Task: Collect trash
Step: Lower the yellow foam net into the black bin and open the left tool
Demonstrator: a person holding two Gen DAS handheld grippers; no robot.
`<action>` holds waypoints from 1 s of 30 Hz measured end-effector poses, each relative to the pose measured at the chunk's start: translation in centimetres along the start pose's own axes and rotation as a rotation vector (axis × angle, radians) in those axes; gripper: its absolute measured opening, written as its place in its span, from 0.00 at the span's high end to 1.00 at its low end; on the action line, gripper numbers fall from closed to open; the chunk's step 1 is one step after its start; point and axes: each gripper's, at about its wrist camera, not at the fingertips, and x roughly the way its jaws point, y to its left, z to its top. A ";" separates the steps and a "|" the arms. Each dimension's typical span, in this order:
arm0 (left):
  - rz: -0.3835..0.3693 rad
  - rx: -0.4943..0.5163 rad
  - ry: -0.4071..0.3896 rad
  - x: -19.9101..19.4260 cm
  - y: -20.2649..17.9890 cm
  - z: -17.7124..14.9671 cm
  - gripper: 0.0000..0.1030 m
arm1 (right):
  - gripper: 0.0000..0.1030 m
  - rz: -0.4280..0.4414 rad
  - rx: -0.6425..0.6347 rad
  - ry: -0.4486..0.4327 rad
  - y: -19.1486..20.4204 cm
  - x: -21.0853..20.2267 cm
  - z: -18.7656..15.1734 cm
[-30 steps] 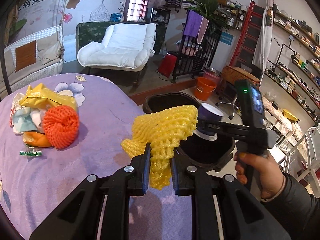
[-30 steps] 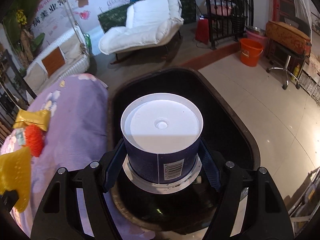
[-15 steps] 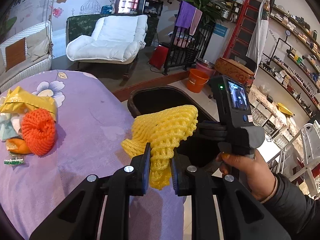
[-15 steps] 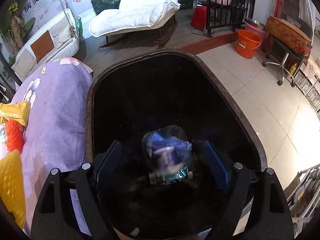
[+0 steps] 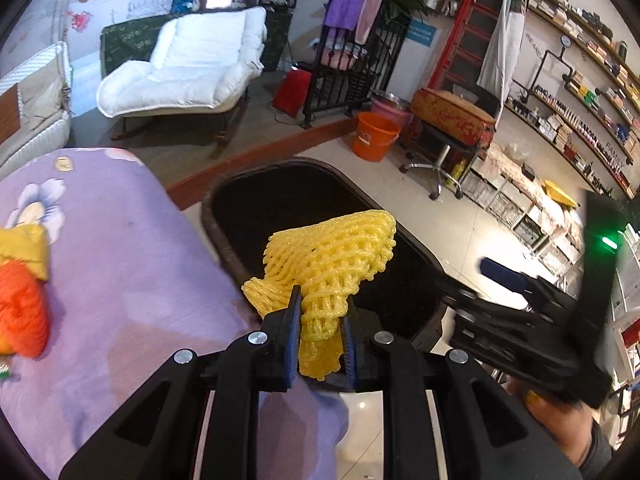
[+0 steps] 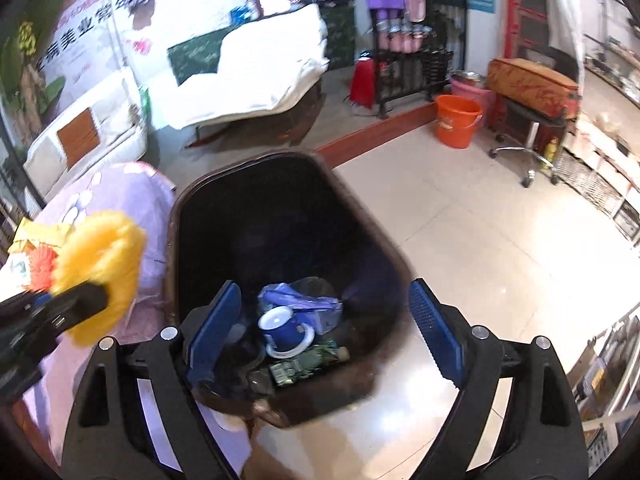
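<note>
My left gripper (image 5: 320, 332) is shut on a yellow foam net sleeve (image 5: 332, 252), which hangs over the near rim of the dark trash bin (image 5: 224, 236). From the right wrist the same sleeve (image 6: 100, 260) shows at the left. The jaws of my right gripper (image 6: 324, 328) are opening wide above the bin (image 6: 176, 248), with nothing between them. Deep inside lies a blue paper cup (image 6: 286, 330) on other litter. A person's hand holds the right gripper (image 5: 520, 304) to the right of the bin.
A purple flowered cloth covers the table (image 5: 120, 272), which still carries an orange foam net (image 5: 20, 316) and a yellow wrapper (image 5: 24, 244) at the left. Beyond the bin are a tiled floor, an orange bucket (image 5: 374, 136), a white lounge chair (image 5: 180, 72) and a rolling stool (image 5: 440, 152).
The right gripper opened and let go of the blue cup, which fell into the bin. The left gripper carried the yellow sleeve from above the table to the bin's rim.
</note>
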 end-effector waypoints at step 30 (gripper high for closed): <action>0.006 0.027 0.107 6.7 -1.8 2.0 0.18 | 0.13 -0.065 0.141 -0.051 -5.7 -3.8 -2.3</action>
